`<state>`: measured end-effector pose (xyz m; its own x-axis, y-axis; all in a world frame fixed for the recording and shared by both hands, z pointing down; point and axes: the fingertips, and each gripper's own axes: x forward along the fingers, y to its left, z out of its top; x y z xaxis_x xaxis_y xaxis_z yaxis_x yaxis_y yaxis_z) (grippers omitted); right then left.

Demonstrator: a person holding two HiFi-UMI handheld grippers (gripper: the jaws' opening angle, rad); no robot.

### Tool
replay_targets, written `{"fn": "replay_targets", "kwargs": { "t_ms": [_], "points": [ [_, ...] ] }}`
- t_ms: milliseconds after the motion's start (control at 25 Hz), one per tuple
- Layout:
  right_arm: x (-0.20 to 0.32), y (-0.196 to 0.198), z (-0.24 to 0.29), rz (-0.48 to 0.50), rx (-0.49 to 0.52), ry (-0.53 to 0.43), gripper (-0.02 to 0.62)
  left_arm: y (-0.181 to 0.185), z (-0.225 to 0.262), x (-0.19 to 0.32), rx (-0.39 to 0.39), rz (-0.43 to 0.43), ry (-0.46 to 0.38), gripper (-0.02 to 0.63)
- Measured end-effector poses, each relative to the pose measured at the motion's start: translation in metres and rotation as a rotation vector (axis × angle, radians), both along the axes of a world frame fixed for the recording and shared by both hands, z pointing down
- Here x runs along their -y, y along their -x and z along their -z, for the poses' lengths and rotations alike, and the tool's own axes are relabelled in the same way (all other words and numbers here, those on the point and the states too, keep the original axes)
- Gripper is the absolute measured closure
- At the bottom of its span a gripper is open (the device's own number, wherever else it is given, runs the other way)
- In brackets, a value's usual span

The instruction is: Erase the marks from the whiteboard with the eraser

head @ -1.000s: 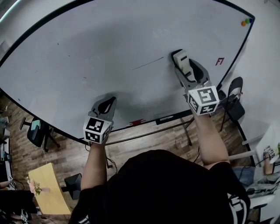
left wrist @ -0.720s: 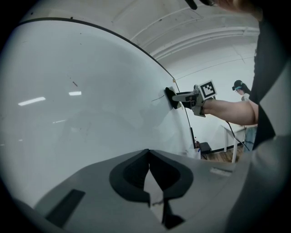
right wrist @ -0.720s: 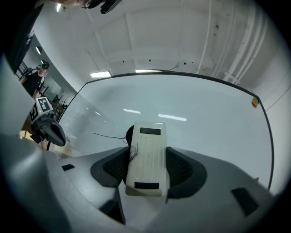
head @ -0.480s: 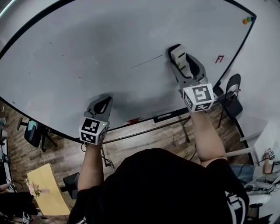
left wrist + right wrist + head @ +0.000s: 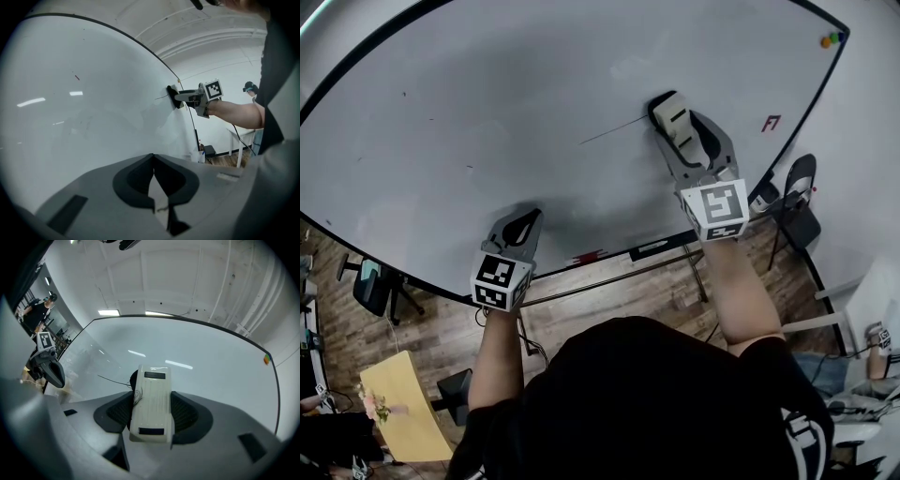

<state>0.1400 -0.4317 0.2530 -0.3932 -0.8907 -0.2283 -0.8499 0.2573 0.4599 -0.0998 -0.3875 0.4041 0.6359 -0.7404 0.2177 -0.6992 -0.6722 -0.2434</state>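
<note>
The whiteboard [image 5: 506,103] fills the head view and bears a thin black line [image 5: 612,130], plus a few tiny dots at the left. My right gripper [image 5: 668,116] is shut on the white eraser [image 5: 672,112], which presses flat on the board at the line's right end. In the right gripper view the eraser [image 5: 151,401] sits between the jaw pads, and the line [image 5: 112,379] runs off to its left. My left gripper [image 5: 522,228] is shut and holds nothing, low on the board near its bottom edge. Its view shows the right gripper [image 5: 187,97] far off on the board.
Below the board's bottom edge runs a tray [image 5: 619,253] holding a red marker [image 5: 590,257]. Coloured magnets [image 5: 831,40] sit at the board's top right. On the wooden floor stand a black chair [image 5: 802,202] at the right, another chair [image 5: 377,284] and a yellow table [image 5: 403,403] at the left.
My right gripper has slid the eraser up and to the left on the board, up to the right end of the black line. The left gripper has barely moved.
</note>
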Motion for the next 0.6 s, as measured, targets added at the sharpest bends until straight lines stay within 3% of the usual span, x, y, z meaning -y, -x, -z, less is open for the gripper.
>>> {"fn": "replay_targets", "kwargs": {
  "t_ms": [600],
  "points": [
    [-0.01, 0.067, 0.004, 0.045, -0.101, -0.075, 0.356, 0.029, -0.009, -0.011, -0.002, 0.043, 0.018, 0.595]
  ]
}}
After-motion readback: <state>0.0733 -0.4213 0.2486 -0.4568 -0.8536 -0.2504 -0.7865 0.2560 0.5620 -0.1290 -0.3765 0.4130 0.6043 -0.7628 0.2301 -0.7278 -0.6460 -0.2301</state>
